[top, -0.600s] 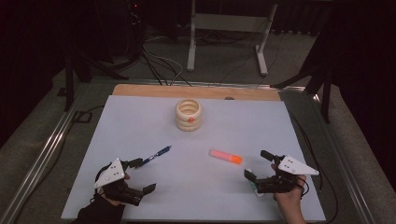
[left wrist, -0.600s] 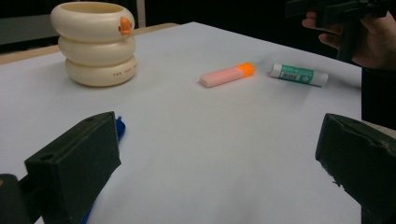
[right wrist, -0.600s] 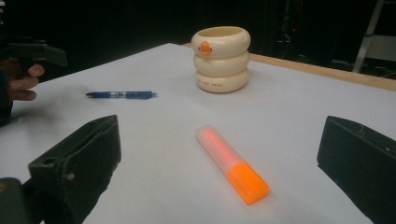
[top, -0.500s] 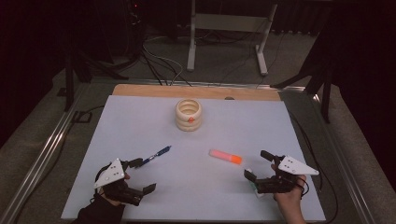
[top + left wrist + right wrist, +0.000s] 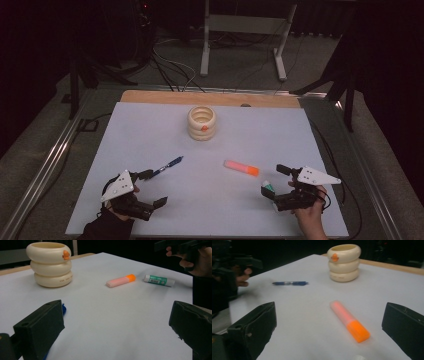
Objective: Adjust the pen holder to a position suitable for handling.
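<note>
No change vs prior frames. Both grippers, L (image 5: 152,189) & R (image 5: 272,183), sat wide, empty; blue plastic pen (image 5: 168,165), orange-capped pink highlighter (image 5: 241,168) untouched — pickup not begun.

Not much that can be read tbh. Small dark lettering is printed on the bottom ring of the cream holder (image 5: 51,265), starts w/ "THE", rest too tiny to make out. A barcode-ish label is seen on the green glue stick (image 5: 159,280), far right, digits unreadable. Nothing legible on the highlighter (image 5: 120,281) or pen (image 5: 290,283).
</note>
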Action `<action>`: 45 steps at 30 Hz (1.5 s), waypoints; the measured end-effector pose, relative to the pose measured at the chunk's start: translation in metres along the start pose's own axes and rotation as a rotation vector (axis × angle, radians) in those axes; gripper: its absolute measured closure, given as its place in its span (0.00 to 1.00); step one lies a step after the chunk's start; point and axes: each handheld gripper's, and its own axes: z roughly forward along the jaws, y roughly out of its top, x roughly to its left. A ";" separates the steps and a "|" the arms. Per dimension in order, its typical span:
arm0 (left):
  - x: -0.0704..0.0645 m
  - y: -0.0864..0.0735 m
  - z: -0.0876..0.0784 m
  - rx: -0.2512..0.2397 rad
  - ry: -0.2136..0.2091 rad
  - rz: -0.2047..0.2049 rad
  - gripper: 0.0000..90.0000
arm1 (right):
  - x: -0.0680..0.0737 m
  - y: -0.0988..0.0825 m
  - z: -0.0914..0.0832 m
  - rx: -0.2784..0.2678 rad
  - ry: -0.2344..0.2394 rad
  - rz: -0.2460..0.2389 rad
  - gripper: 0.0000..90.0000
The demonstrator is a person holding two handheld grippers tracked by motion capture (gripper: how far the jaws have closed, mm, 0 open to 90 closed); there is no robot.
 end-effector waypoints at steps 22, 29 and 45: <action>0.000 -0.001 -0.002 -0.003 -0.010 0.012 0.00 | 0.023 0.059 -0.003 0.006 -0.080 -0.057 0.00; 0.000 -0.001 -0.001 -0.005 -0.012 0.007 0.00 | 0.020 0.083 0.003 -0.004 -0.087 -0.080 0.00; 0.000 -0.001 -0.001 -0.008 -0.014 0.006 0.00 | 0.005 0.119 0.040 0.009 -0.065 -0.077 0.00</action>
